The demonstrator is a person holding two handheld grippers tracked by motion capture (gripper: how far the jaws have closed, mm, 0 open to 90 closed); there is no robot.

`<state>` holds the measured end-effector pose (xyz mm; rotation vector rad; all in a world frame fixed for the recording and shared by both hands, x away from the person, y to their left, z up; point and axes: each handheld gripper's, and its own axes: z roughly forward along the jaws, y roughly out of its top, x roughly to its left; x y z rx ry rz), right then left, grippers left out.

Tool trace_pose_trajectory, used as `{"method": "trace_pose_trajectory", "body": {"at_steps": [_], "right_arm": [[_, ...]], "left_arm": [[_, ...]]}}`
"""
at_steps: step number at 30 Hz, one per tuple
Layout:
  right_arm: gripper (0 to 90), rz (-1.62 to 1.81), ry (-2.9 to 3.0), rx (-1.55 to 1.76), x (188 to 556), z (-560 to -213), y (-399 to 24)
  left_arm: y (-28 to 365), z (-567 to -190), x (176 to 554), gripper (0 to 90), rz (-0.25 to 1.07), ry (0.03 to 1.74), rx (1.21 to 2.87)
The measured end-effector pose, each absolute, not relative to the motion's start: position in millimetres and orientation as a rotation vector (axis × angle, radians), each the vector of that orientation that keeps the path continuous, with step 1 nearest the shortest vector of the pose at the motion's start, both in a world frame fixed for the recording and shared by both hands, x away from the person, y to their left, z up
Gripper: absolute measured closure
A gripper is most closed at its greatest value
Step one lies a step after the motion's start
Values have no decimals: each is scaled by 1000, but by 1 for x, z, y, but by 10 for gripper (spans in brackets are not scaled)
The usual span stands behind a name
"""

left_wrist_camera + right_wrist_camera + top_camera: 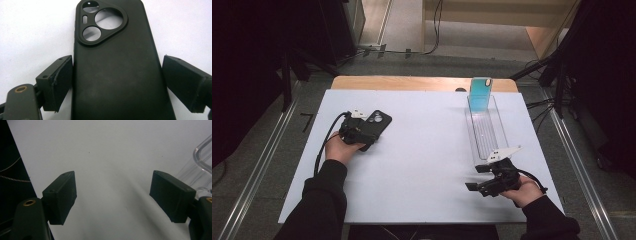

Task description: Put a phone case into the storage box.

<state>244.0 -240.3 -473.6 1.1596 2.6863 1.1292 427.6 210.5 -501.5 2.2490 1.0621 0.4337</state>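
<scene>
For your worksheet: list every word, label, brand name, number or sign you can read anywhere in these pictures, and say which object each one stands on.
None: no readable text stands on anything here.
Black phone case: plain back, camera cutouts, no brand mark.
Teal phone case standing in the clear tray: no lettering to make out at this size.
White table: unmarked.

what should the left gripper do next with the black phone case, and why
Probably close a little further. In the left gripper view the black phone case lies flat on the white table between the left gripper's jaws; one pad sits at its edge, the other stands just apart, so nothing grips it yet.
</scene>
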Motion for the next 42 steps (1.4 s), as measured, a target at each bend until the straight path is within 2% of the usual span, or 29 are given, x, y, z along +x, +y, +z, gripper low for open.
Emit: {"method": "trace_pose_trajectory", "body": {"at_steps": [6, 17, 31, 42], "right_arm": [[196, 1139, 2681, 1133, 244, -474, -239], [195, 1185, 2660, 1078, 243, -473, -238], [190, 1213, 2665, 1031, 241, -469, -239], [189, 1272, 2624, 994, 239, -458, -237]], "left_arm": [[209, -500, 428, 142, 431, 1091, 2249], [211, -493, 430, 150, 344, 1121, 2224], [201, -451, 414, 149, 244, 1039, 2168], [187, -434, 393, 148, 163, 1012, 2151]]}}
